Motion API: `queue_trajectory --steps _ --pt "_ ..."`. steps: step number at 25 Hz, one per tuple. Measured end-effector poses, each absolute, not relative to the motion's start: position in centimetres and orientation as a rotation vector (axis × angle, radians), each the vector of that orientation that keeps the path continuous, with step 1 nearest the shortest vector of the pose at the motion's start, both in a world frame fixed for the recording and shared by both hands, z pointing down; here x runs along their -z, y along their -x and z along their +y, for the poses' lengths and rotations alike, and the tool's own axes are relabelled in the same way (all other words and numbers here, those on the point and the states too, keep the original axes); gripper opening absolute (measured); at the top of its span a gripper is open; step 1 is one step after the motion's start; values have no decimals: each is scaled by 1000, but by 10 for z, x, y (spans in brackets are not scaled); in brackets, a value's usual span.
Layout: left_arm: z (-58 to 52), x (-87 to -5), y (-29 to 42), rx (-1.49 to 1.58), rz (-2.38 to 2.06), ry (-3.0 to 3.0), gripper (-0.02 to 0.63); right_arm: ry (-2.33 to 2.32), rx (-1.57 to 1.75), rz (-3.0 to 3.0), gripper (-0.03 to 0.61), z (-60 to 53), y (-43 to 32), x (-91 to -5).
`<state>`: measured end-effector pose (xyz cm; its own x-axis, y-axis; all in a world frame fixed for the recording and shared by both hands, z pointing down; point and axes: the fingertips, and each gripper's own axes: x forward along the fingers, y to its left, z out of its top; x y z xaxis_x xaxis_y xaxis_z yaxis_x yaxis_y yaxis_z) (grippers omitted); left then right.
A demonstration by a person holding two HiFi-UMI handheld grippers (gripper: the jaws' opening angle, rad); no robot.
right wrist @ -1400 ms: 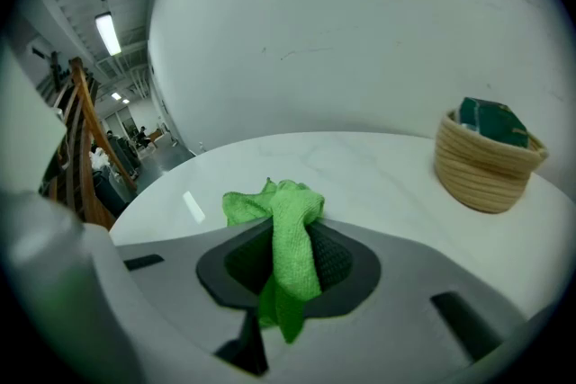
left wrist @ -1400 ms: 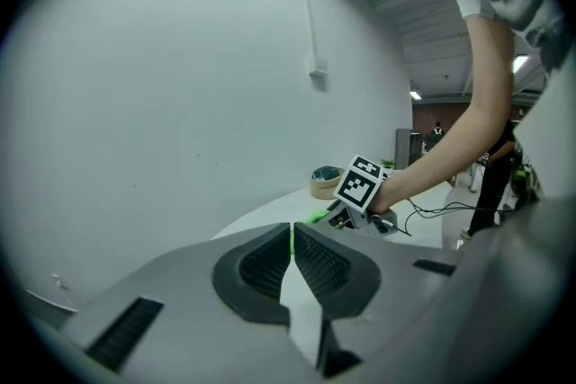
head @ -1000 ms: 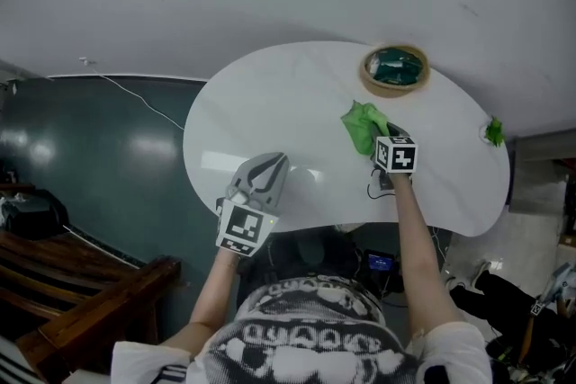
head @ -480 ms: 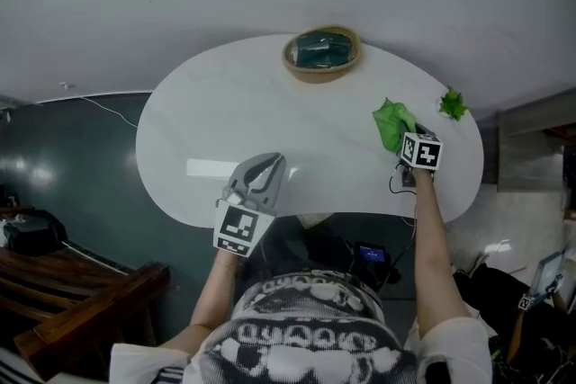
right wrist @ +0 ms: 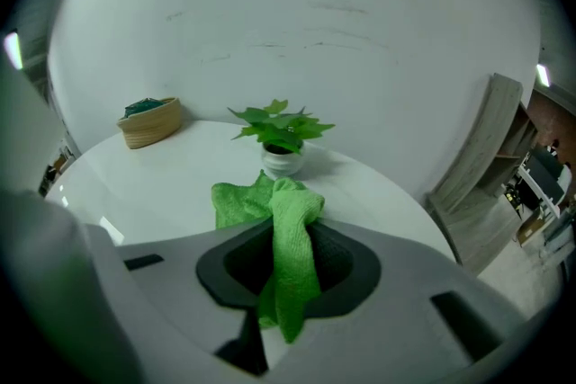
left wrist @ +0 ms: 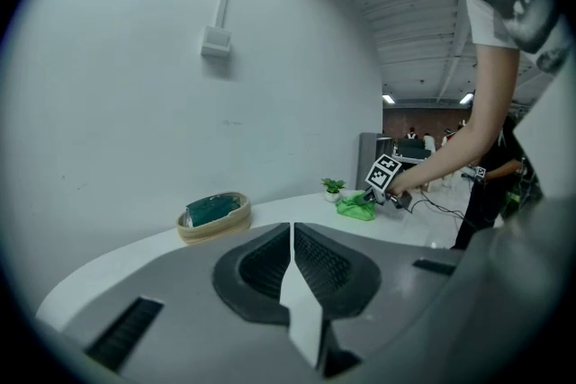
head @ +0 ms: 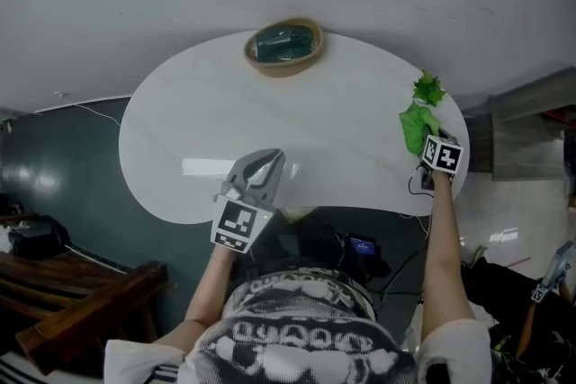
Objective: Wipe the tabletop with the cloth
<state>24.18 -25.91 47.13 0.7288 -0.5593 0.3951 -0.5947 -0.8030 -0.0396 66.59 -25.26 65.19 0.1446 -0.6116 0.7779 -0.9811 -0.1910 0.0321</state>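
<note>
— White oval tabletop, pale wall behind. What could go wrong?
— A small potted green plant stands at 12 o'clock, just beyond the green woven cloth. A stroke pushed that way would likely topple it.
— And the grippers?
— The right gripper is clamped on the cloth, at the table's 3 o'clock edge. The left gripper is at 6 o'clock, jaws together, holding nothing

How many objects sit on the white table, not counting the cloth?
2. A basket at the far edge, and a small potted plant at the right end, just beyond the cloth. Nothing seems hidden.
</note>
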Motion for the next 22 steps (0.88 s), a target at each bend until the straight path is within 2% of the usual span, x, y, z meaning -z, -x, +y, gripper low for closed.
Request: queue_trajectory --steps 5,10,16,22 --pt "-259 -472 -247 -616 -946 -2843 12 -1897 -866 -1504 67 -243 -680 -651" --pt "-253 -471 -227 -607 -943 -2837 12 -1939 -857 -1546 66 -246 -653 -633" --pt "-252 -470 -163 -583 -1001 -2809 12 -1914 -807 -1661 66 -258 -573 -605" --pt "-246 -474 -64 -595 -1090 -2755 12 -1840 -776 -1785 66 -276 -454 -586"
